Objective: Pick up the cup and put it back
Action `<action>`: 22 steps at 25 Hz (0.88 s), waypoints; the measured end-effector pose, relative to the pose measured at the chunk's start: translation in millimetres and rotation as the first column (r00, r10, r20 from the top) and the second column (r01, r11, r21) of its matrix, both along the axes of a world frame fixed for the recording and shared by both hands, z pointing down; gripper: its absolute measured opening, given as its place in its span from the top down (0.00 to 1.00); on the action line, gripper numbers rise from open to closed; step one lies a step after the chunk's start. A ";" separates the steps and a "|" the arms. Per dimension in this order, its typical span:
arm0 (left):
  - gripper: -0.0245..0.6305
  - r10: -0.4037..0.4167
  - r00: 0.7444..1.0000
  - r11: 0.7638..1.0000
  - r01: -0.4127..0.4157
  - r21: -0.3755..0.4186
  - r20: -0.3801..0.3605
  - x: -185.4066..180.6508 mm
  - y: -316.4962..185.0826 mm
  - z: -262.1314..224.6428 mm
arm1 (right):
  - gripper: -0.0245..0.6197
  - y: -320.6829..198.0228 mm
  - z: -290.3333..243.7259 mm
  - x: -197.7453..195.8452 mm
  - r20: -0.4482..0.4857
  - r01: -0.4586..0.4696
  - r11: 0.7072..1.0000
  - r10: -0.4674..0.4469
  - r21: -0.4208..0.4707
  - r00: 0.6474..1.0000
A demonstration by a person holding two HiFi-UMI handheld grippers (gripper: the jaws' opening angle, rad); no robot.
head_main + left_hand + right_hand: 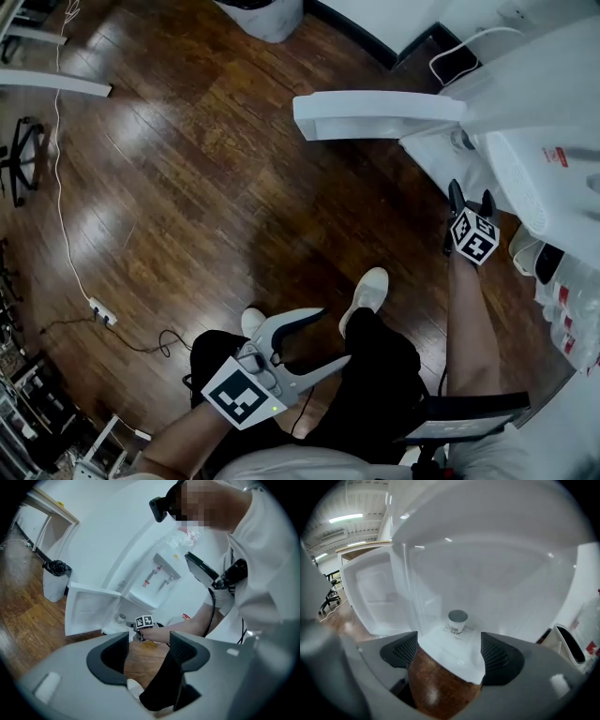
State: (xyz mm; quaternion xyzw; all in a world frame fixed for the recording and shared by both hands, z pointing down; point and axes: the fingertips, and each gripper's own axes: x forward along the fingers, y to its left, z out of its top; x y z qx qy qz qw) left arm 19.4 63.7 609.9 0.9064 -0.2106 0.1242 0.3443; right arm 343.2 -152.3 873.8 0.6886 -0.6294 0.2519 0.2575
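Observation:
A small white paper cup stands upright on the floor of the white dispenser's lower compartment; it also shows as the cup from the left gripper view and the cup from the head view. My right gripper is open with nothing between its pads, a short way in front of the cup. The head view has the right gripper just outside the compartment. The compartment door hangs swung open to the left. My left gripper is open and empty, low over the person's legs.
A bin with a black liner stands against the far wall. A cable and power strip lie on the wooden floor at left, beside a chair base. Wrapped bottle packs sit right of the dispenser. The person's shoes are below.

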 end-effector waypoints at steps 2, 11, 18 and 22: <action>0.57 0.017 1.000 1.000 -0.017 -0.004 0.019 -5.2 8.6 -20.4 | 0.30 27.5 -22.6 -16.4 0.024 0.012 1.000 -0.012 -0.023 1.000; 0.57 0.063 0.998 0.998 -0.063 0.014 0.002 6.2 36.8 -119.8 | 0.30 121.2 -188.1 -113.0 0.215 0.096 0.995 -0.095 0.005 0.972; 0.57 0.126 0.992 0.990 -0.127 0.057 0.018 8.0 57.6 -225.8 | 0.30 183.2 -356.3 -137.0 0.236 0.144 0.989 -0.145 0.024 0.961; 0.57 0.157 0.987 0.982 -0.160 0.097 0.033 2.0 67.3 -286.6 | 0.30 218.5 -440.3 -149.0 0.234 0.176 0.984 -0.176 0.021 0.956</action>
